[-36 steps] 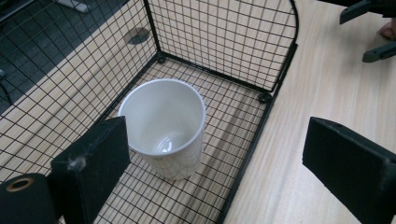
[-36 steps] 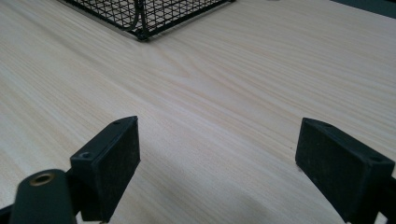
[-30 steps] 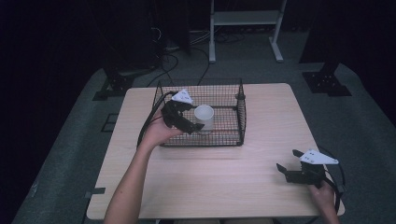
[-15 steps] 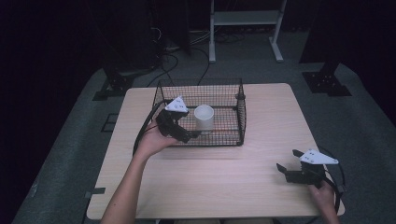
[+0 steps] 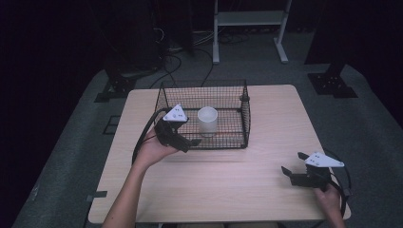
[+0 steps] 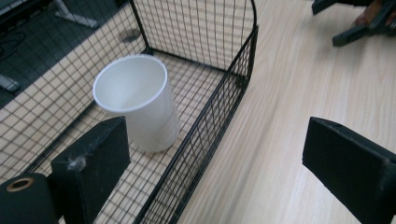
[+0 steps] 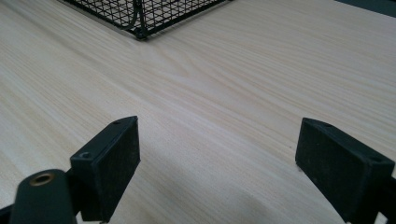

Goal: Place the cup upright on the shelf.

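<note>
A black wire basket is seen standing on the far half of a pale wooden table, and a white paper cup stands upright inside it, near the middle of the mesh floor. One second ago the left gripper was held over the basket with its jaws at the cup; it has since been drawn back toward the person's side and is now held at the basket's near-left corner, apart from the cup. In the left gripper view its jaws are spread wide with nothing between them, one over the mesh floor and one over the bare table outside the basket wall; the cup is seen beyond them, perhaps leaning a little, though the camera's angle may account for that. The cup's place in the basket appears unchanged. The right gripper has been kept low near the table's near-right corner, its jaws likewise wide and empty.
</note>
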Demonstrator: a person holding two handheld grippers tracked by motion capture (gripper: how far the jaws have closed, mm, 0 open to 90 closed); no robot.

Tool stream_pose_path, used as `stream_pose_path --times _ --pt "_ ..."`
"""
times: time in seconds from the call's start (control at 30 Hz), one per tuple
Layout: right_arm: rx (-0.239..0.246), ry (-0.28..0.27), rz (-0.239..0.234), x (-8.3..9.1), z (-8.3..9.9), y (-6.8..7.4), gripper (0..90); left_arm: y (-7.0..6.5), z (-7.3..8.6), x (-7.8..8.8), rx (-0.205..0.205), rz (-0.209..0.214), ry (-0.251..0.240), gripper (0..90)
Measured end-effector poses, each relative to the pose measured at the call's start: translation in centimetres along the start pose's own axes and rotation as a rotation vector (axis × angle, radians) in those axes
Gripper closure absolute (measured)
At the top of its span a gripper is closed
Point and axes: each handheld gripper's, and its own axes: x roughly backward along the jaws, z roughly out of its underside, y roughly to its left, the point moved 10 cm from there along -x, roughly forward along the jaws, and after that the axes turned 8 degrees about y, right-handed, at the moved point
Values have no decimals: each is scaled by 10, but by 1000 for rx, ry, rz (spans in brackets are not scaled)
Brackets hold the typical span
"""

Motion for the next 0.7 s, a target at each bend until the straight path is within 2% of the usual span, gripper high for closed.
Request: stream_pose_path --times 0.47,0.7 --pt "-1 1 -1 0 0 0 131 -10 20 -1 14 8 -8 67" --pt "-1 2 1 0 0 0 131 -15 23 1 15 9 -21 67"
